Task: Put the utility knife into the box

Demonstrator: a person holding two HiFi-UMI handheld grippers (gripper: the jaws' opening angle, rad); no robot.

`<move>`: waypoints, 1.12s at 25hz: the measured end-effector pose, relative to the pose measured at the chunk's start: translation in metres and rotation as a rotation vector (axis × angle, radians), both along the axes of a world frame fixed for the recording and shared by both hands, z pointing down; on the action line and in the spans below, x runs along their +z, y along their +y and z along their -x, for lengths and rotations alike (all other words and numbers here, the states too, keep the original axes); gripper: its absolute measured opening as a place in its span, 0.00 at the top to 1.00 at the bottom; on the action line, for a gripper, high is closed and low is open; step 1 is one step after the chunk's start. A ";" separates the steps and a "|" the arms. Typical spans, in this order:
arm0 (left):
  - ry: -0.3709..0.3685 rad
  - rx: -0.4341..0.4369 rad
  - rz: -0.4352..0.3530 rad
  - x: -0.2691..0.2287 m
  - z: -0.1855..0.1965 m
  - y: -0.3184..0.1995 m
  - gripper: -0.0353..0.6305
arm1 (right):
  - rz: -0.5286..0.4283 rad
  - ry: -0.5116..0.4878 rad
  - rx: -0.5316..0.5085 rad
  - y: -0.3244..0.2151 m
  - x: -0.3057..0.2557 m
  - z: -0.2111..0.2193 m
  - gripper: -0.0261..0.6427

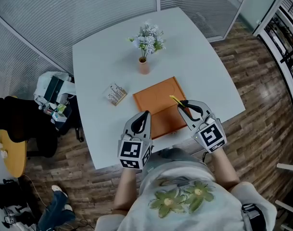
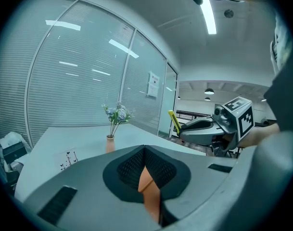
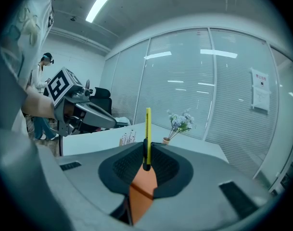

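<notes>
Head view is showing the right gripper (image 1: 184, 106) pinching the utility knife (image 1: 174, 99), which is pointing forward over the box's (image 1: 157, 98) right edge. The left gripper (image 1: 145, 114), jaws together and empty, is hovering at the near edge.

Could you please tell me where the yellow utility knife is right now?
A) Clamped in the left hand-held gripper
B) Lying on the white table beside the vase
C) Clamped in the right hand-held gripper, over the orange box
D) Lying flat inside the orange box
C: the right hand-held gripper pinches the utility knife upright, over the orange box.
</notes>
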State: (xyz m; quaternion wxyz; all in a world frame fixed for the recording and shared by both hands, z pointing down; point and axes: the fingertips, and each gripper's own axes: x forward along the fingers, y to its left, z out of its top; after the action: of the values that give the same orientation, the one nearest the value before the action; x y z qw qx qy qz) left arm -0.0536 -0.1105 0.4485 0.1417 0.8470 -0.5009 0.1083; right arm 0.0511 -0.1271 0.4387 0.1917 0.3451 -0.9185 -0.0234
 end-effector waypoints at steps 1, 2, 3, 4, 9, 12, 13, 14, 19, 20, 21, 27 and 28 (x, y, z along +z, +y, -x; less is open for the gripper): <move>-0.001 0.001 0.002 0.000 0.000 0.000 0.95 | 0.005 0.003 -0.003 0.000 0.001 0.001 0.88; -0.001 0.002 0.003 0.001 0.000 0.000 0.95 | 0.009 0.006 -0.006 0.000 0.003 0.001 0.88; -0.002 0.002 0.004 0.001 0.000 0.000 0.95 | 0.012 0.008 -0.009 0.000 0.004 0.002 0.88; -0.003 0.001 0.005 0.002 0.001 0.000 0.95 | 0.016 0.010 -0.011 0.000 0.005 0.003 0.88; -0.011 -0.003 0.009 0.005 0.004 0.001 0.95 | 0.025 0.031 -0.031 0.003 0.013 0.007 0.88; -0.014 -0.001 0.009 0.006 0.003 0.002 0.95 | 0.032 0.038 -0.037 0.005 0.017 0.008 0.88; -0.016 -0.001 0.010 0.007 0.003 0.002 0.95 | 0.035 0.039 -0.039 0.005 0.018 0.008 0.88; -0.017 -0.001 0.011 0.007 0.003 0.002 0.95 | 0.039 0.040 -0.041 0.005 0.020 0.008 0.88; -0.020 -0.001 0.012 0.006 0.001 0.002 0.95 | 0.053 0.050 -0.049 0.007 0.025 0.009 0.88; -0.020 -0.002 0.013 0.006 0.001 0.002 0.95 | 0.056 0.051 -0.050 0.006 0.026 0.009 0.88; -0.021 -0.003 0.014 0.007 0.001 0.002 0.95 | 0.060 0.053 -0.052 0.006 0.028 0.008 0.88; -0.024 -0.005 0.019 0.010 -0.002 0.001 0.95 | 0.085 0.070 -0.066 0.008 0.040 0.007 0.88; -0.025 -0.005 0.020 0.010 -0.003 0.001 0.95 | 0.089 0.072 -0.068 0.008 0.041 0.007 0.88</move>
State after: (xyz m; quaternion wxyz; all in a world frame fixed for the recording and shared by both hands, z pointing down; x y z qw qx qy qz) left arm -0.0508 -0.1096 0.4588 0.1440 0.8428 -0.5036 0.1234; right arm 0.0441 -0.1188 0.4800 0.2390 0.3035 -0.9224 -0.0015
